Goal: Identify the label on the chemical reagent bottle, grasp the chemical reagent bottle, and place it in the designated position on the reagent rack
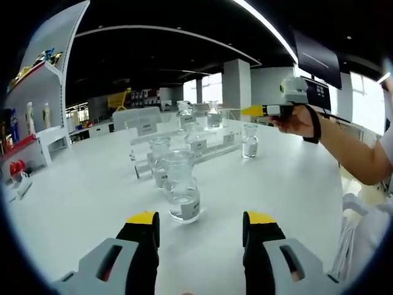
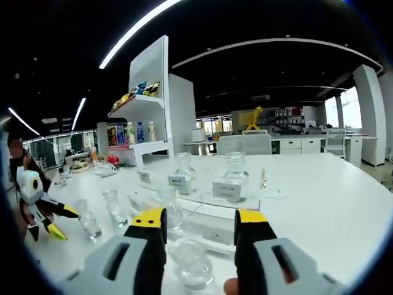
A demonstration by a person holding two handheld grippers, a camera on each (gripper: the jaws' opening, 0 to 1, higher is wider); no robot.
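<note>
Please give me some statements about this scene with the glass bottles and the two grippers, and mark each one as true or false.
1. The left gripper holds a bottle. False: its jaws are open and empty, with the nearest glass bottle standing ahead of them on the white table.
2. The nearest glass bottle carries a label. True.
3. The right gripper is shut. False: its jaws stand apart.
4. Two bottles stand on top of the clear reagent rack. True, in the right gripper view.
5. The bottles are brown. False: they are clear glass.
</note>
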